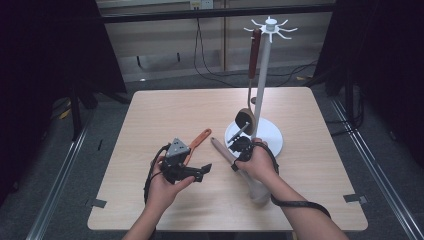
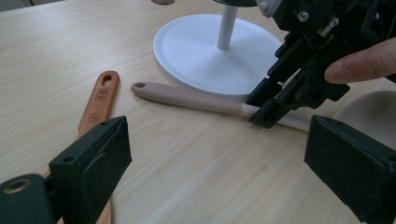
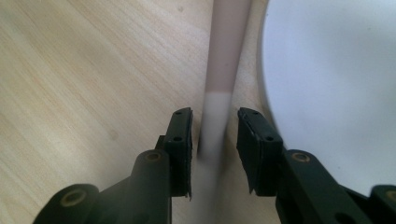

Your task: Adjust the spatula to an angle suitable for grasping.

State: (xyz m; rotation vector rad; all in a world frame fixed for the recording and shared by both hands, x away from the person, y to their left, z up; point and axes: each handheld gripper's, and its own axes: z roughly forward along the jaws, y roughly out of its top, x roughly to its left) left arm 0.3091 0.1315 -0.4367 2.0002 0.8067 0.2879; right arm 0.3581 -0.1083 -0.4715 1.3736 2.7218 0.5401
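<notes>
A beige spatula [image 1: 219, 149] lies on the table beside the white stand's base [image 1: 272, 140], its handle pointing away from me. My right gripper [image 1: 236, 146] is lowered over that handle [image 3: 227, 51], one jaw on each side where the pink part meets the paler part. Narrow gaps show between the pads [image 3: 183, 135] and the handle, so it is open. From the left gripper view, the right gripper [image 2: 262, 111] straddles the spatula [image 2: 187, 98]. My left gripper [image 1: 200, 171] hovers open and empty [image 2: 215, 154] just left of it, over an orange spatula [image 1: 201, 137].
The white stand [image 1: 261, 85] rises at the table's right centre, with hooks on top. A brown-handled utensil [image 1: 254, 57] hangs from one hook. The orange spatula [image 2: 100, 100] lies flat left of the beige one. The stand's round base [image 3: 336, 84] is close to my right jaw.
</notes>
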